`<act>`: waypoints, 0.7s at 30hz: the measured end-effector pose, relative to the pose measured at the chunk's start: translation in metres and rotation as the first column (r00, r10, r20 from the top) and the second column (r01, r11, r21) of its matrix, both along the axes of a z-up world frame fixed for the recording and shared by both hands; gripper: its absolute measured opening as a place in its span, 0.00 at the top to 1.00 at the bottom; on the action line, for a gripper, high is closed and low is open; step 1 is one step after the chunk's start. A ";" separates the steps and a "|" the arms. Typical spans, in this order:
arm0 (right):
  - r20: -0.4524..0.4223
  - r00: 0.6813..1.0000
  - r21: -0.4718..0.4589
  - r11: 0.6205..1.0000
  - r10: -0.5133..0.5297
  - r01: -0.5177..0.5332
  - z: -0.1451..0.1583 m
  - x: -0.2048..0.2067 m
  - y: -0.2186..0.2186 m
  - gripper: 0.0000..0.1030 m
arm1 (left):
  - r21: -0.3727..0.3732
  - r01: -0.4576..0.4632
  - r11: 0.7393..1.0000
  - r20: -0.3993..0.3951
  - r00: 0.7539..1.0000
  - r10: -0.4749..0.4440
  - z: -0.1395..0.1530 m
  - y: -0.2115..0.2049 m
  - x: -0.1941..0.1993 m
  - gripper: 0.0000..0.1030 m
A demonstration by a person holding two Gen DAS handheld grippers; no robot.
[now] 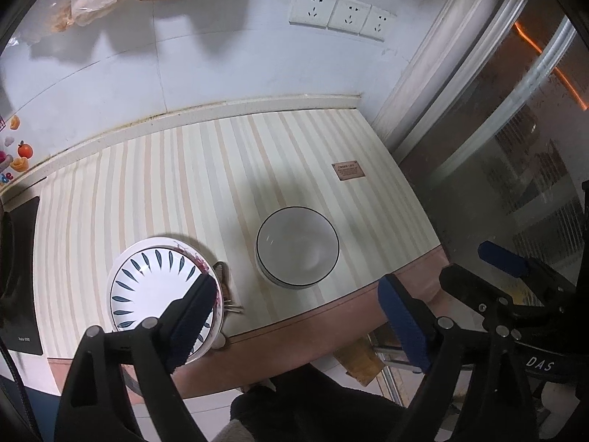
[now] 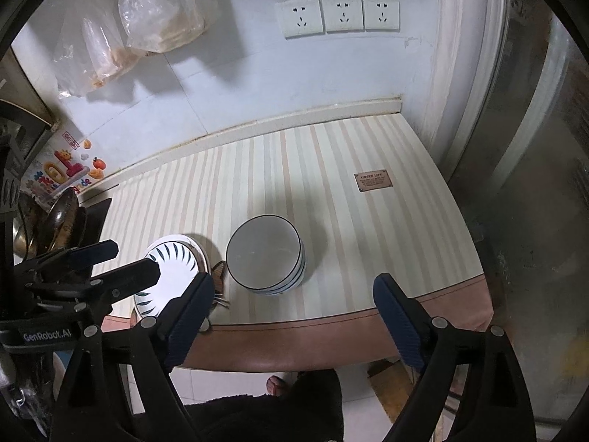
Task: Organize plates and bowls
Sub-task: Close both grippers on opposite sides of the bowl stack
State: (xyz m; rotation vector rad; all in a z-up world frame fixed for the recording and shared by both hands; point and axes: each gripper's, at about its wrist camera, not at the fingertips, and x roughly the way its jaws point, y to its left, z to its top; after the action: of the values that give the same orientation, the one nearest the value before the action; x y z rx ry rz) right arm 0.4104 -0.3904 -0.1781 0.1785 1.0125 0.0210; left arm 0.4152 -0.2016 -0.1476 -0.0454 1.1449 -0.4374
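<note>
Left wrist view: I see my left gripper spread wide and empty, held back over the near edge of the striped mat. The stack of plates lies flat at the mat's near left corner, rim up, partly behind my left finger. Being round, it has no long axis; its leaf pattern radiates from the centre. The stack of bowls sits just right of it, apart, mouths up. I judge like is nested with like to save room, so the sorting looks largely finished.

Right wrist view: my right gripper is likewise wide apart, holding nothing, above the mat's brown border. The bowls stand upright between my fingers' lines of sight, several rims showing at the side. The plates sit left, with the other gripper over them.
</note>
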 end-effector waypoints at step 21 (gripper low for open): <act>-0.197 0.979 0.342 0.940 0.061 0.010 -0.151 0.095 -0.039 0.12 | -0.021 -0.102 0.995 -0.355 0.931 0.088 -0.158 -0.009 0.108 0.13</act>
State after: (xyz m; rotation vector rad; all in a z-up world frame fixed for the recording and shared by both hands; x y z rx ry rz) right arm 0.5054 -0.4297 -0.3289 0.4935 1.2130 0.2074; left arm 0.5228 -0.2102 -0.3059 -0.2209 1.4830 -0.3732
